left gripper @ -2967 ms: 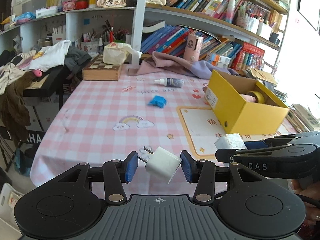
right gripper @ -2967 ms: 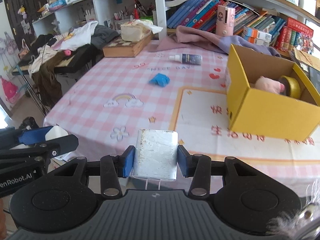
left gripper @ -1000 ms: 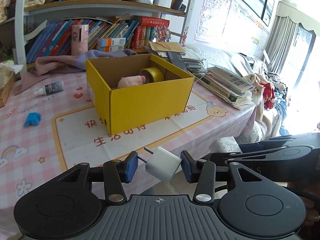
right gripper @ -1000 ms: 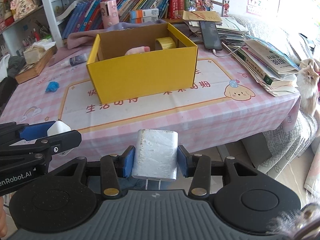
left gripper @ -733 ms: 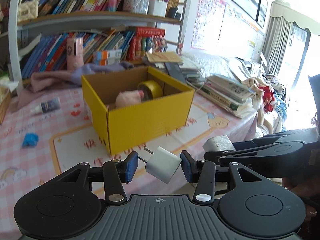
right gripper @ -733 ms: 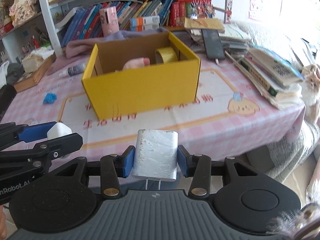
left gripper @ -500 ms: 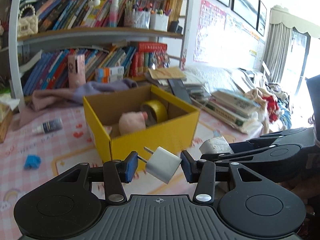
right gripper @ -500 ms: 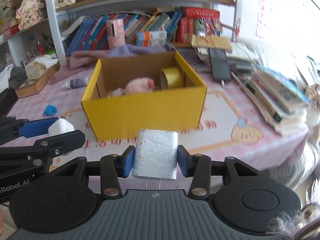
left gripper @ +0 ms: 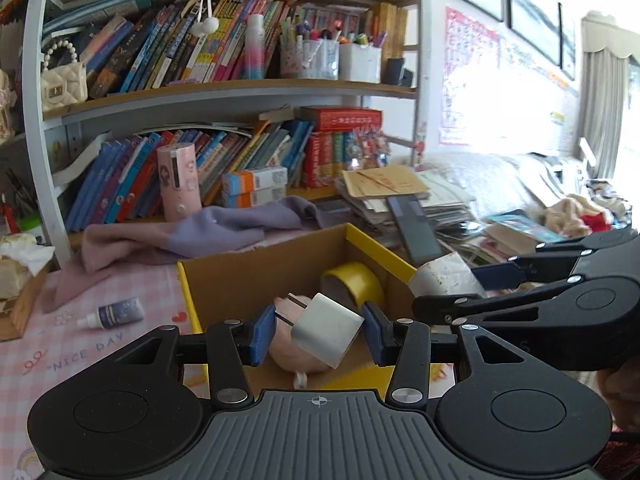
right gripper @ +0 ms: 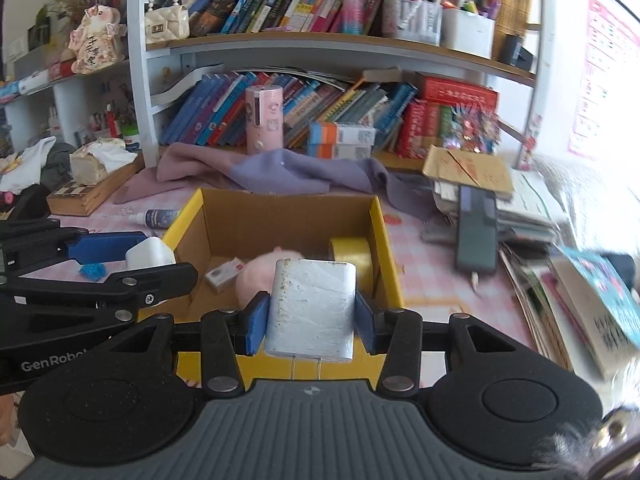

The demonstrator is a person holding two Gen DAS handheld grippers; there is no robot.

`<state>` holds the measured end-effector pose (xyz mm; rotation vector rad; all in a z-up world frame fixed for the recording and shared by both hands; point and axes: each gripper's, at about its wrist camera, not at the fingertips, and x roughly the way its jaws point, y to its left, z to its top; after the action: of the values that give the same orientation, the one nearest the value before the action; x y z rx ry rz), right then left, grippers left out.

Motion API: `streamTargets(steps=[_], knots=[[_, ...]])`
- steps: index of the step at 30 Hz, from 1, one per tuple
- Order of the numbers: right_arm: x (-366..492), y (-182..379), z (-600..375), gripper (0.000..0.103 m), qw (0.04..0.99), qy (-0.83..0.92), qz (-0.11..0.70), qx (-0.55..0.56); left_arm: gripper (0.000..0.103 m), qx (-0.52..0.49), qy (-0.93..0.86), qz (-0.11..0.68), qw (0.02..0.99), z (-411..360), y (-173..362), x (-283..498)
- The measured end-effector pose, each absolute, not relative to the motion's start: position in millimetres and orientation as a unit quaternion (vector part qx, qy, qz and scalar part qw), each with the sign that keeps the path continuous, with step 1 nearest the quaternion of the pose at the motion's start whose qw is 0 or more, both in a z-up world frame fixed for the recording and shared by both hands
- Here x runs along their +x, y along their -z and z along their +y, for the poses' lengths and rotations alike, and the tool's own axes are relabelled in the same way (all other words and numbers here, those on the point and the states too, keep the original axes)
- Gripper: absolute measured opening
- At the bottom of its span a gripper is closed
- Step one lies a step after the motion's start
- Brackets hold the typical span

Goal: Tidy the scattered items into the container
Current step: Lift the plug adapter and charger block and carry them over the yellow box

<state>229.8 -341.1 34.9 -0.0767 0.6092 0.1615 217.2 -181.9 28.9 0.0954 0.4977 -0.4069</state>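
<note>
Open yellow cardboard box (right gripper: 384, 240) lies directly ahead-below both. Right hand-held gripper (right gripper: 310, 320) clamps large white charger block (right gripper: 312, 308); left hand-held gripper (left gripper: 318, 334) clamps small tilted white plug adapter (left gripper: 328, 330).

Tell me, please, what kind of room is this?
Probably a lived-in home study or living room: crowded bookshelves stand behind a table with a pink checked tablecloth, and loose stacks of books and papers lie beside the yellow box.

the yellow box (right gripper: 390, 256) is open on top; inside, a pink toy (right gripper: 256, 270), tape roll (right gripper: 352, 254) and small carton (right gripper: 224, 274) leave little floor free.
</note>
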Motion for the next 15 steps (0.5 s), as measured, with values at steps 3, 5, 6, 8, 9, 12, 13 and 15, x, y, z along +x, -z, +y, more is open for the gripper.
streamTargets(steps=[3,5,6,8,9,12,13,15], knots=[[257,-30,-348,0.043,0.943,-0.103,0.311,-0.056,0.045,0.045,0.184,0.261,0.947,-190,-24,236],[274,-25,-351,0.043,0.936,-0.123,0.325,-0.061,0.045,0.033,0.174,0.284,0.942,-193,-18,250],[283,-22,-353,0.043,0.932,-0.133,0.332,-0.062,0.045,0.023,0.17,0.298,0.939,-192,-14,258],[298,-16,-357,0.043,0.924,-0.152,0.347,-0.054,0.045,0.005,0.159,0.323,0.933,-188,-7,272],[307,-13,-360,0.043,0.919,-0.164,0.355,-0.048,0.045,-0.002,0.152,0.337,0.929,-186,-3,280],[324,-5,-360,0.043,0.909,-0.185,0.369,-0.057,0.045,0.002,0.138,0.367,0.92,-184,6,297],[329,-2,-359,0.043,0.906,-0.192,0.372,-0.065,0.045,0.009,0.137,0.376,0.916,-186,9,302],[340,4,-357,0.043,0.897,-0.207,0.382,-0.079,0.045,0.028,0.139,0.391,0.91,-191,13,311]])
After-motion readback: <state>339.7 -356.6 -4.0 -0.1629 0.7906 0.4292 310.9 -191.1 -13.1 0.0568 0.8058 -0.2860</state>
